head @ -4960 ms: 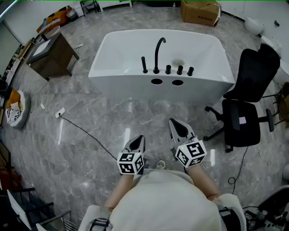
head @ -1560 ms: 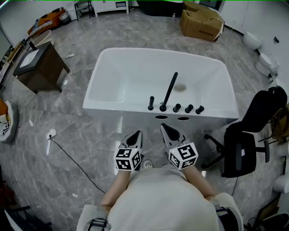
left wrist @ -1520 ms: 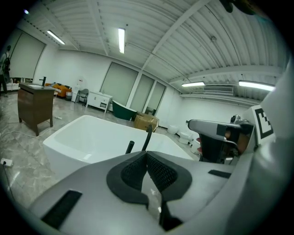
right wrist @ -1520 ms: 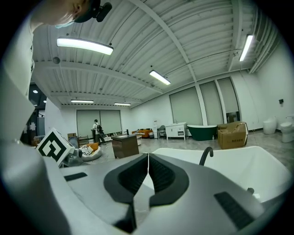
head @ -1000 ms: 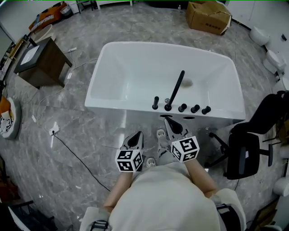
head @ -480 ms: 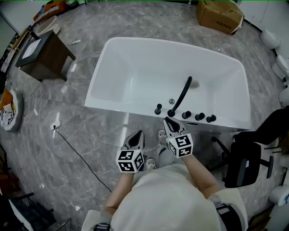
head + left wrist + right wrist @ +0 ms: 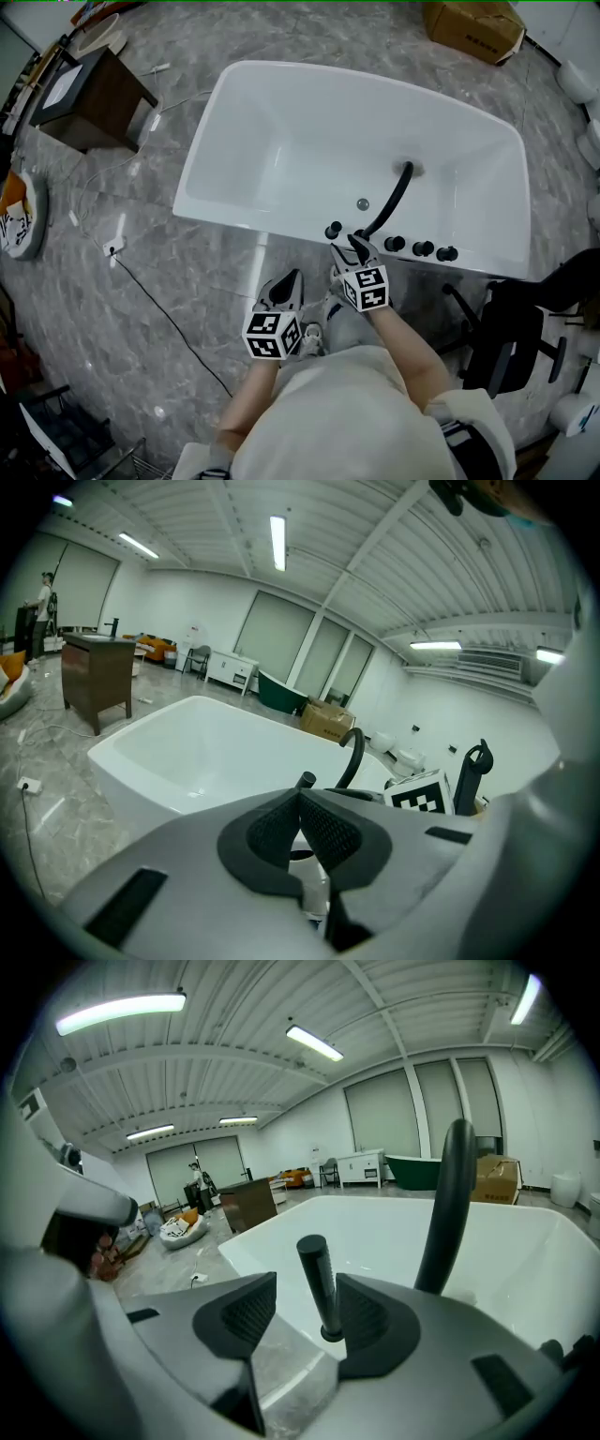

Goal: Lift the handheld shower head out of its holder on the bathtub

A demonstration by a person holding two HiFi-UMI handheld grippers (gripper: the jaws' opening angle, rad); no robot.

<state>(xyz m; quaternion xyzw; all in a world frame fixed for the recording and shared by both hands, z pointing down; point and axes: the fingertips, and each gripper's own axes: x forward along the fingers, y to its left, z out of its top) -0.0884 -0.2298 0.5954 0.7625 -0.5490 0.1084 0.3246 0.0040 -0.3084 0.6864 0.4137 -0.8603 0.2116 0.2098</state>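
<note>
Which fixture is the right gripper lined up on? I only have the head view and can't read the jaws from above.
Observer: The shower handset. In the right gripper view it stands upright between the jaws of the right gripper. The curved spout is off to one side, outside them.
Operator: Clamped on it?
Observer: No. The jaws are opening. One pad stands clear of the handset, which sits close by the other pad.
Operator: And the left one?
Observer: In the left gripper view the left gripper is shut, pads together, with nothing between them.
</note>
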